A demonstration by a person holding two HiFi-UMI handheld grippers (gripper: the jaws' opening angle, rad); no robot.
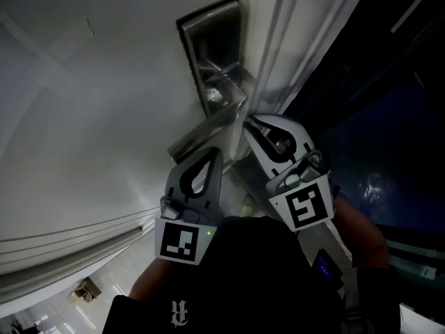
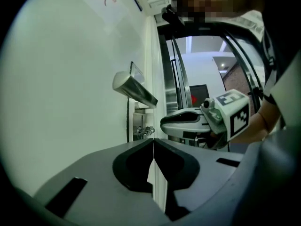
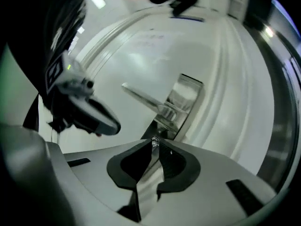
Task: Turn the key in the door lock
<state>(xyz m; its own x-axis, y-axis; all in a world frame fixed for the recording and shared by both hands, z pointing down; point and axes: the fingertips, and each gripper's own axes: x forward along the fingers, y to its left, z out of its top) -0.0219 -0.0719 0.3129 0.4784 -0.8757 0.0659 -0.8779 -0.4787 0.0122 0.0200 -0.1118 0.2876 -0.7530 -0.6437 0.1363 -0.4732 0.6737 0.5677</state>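
Broadly, a white door (image 1: 83, 103) fills the left of the head view, with its edge and a dark opening to the right. On it, near that edge, is a tall brushed-metal lock plate (image 1: 208, 33). A lever handle (image 1: 208, 127) of the same metal sticks out from the plate and reaches back across the door face.

The left gripper (image 1: 214, 152) hangs just below the handle's free end. Its jaws are pressed together with nothing between them, and they point toward the door without touching it.

The right gripper (image 1: 247, 125) is at the plate, under the root of the handle. Its jaws are nearly together, pinching a small shiny key (image 3: 154, 142) at their tips. The key sits in the lower part of the lock plate, below the lever. In the left gripper view it shows as a small bright glint on the plate.
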